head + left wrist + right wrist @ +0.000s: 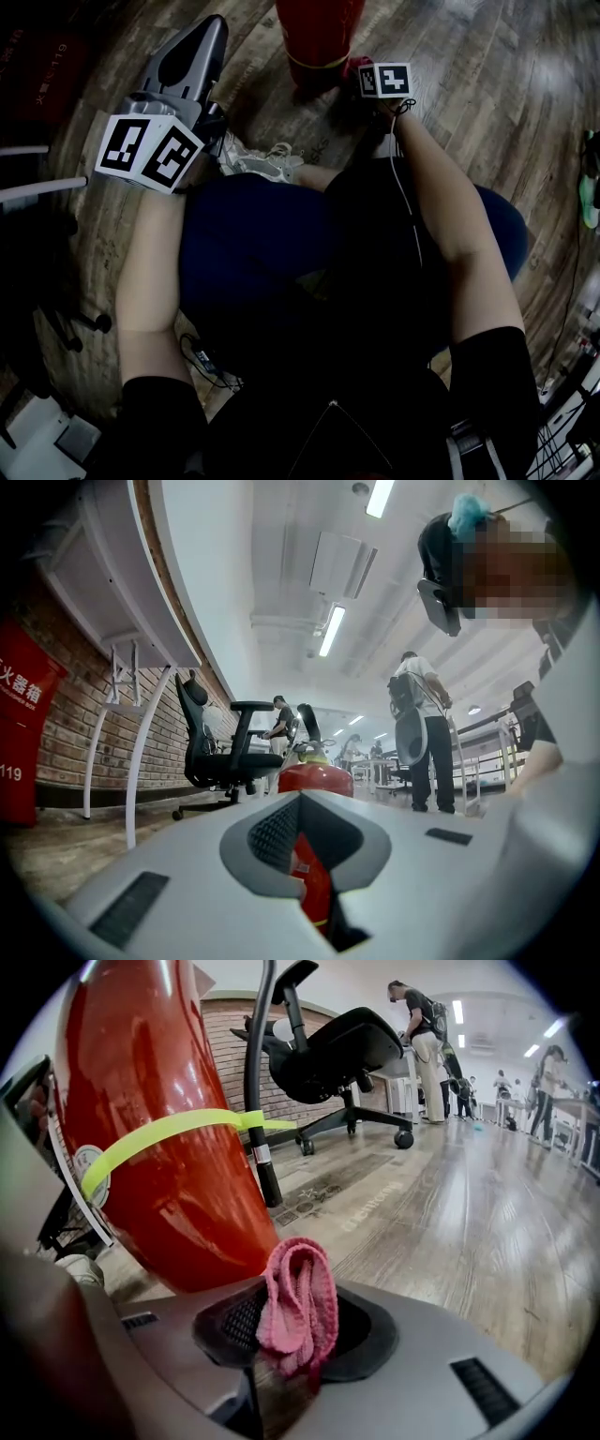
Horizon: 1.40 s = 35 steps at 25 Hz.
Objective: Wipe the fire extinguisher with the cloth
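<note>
Red extinguisher (159,1063) stands upright — right gripper (295,1321) clamps pink cloth (298,1293); left gripper (301,808) seemingly closed.

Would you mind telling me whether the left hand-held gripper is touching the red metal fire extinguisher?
Apart. The head view shows bare wooden floor between the left hand-held gripper and the red metal fire extinguisher.

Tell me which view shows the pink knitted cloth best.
Right gripper view: the pink knitted cloth sits central, folded, pinched in the right claw. Head view shows a reddish sliver at most; left gripper view, none.
</note>
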Available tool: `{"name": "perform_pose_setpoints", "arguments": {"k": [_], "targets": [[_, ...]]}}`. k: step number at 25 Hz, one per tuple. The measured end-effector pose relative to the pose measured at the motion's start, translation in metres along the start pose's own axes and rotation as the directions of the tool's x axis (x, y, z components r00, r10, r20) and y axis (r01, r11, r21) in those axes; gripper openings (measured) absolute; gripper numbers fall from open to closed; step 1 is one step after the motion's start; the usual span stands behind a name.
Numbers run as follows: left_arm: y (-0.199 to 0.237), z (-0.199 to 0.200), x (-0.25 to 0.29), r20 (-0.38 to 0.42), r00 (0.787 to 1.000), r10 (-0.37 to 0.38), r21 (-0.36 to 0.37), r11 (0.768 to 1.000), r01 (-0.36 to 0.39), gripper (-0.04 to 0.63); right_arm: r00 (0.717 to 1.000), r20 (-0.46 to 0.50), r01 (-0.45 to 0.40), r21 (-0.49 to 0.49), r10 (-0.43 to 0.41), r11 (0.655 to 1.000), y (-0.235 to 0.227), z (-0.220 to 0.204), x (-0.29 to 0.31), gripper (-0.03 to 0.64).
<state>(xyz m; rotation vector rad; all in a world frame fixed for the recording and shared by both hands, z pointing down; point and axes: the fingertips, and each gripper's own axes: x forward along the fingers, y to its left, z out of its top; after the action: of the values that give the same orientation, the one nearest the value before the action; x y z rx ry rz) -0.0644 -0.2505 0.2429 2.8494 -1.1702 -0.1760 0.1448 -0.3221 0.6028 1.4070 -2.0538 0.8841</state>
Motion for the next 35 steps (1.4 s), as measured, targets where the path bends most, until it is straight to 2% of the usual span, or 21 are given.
{"name": "perform_pose_setpoints", "arguments": {"k": [5,8,12,16,21,24,30,33,35], "targets": [[0.001,-0.002,-0.003,-0.003,1.000,0.012,0.022,1.000,-0.012,0.015,0.996,0.044,0.077,-0.041,-0.076,0.996,-0.002,0.012,-0.018,0.138],[-0.001,-0.002,-0.006,-0.007,1.000,0.019,0.037,0.999,-0.018,0.015,0.986,0.132,0.104,0.015,-0.106,0.994,-0.008,0.028,-0.040,0.138],[-0.002,-0.001,-0.010,-0.004,1.000,0.026,0.042,0.999,-0.026,0.014,0.948,0.283,0.121,0.101,-0.145,0.988,-0.015,0.064,-0.087,0.138],[-0.002,0.002,-0.013,0.002,1.000,0.029,0.044,0.999,-0.029,0.014,0.888,0.439,0.099,0.115,-0.140,0.988,0.005,0.109,-0.148,0.138],[0.000,0.004,-0.014,0.008,0.999,0.034,0.043,0.998,-0.034,0.014,0.793,0.605,0.090,0.006,-0.075,0.996,0.044,0.156,-0.220,0.137],[0.000,0.003,-0.014,0.005,0.999,0.035,0.045,0.998,-0.035,0.014,0.740,0.672,0.075,-0.026,-0.038,0.997,0.064,0.169,-0.254,0.137],[0.000,0.001,-0.012,-0.004,0.999,0.033,0.049,0.998,-0.032,0.014,0.618,0.786,-0.026,0.002,0.015,1.000,0.097,0.187,-0.304,0.138],[0.001,0.001,-0.012,-0.005,0.999,0.036,0.048,0.998,-0.036,0.015,0.576,0.817,-0.033,-0.018,0.034,0.999,0.118,0.192,-0.313,0.138],[0.001,0.001,-0.011,-0.005,0.999,0.037,0.047,0.998,-0.037,0.014,0.560,0.827,-0.007,-0.043,0.040,0.999,0.129,0.194,-0.313,0.138]]}}
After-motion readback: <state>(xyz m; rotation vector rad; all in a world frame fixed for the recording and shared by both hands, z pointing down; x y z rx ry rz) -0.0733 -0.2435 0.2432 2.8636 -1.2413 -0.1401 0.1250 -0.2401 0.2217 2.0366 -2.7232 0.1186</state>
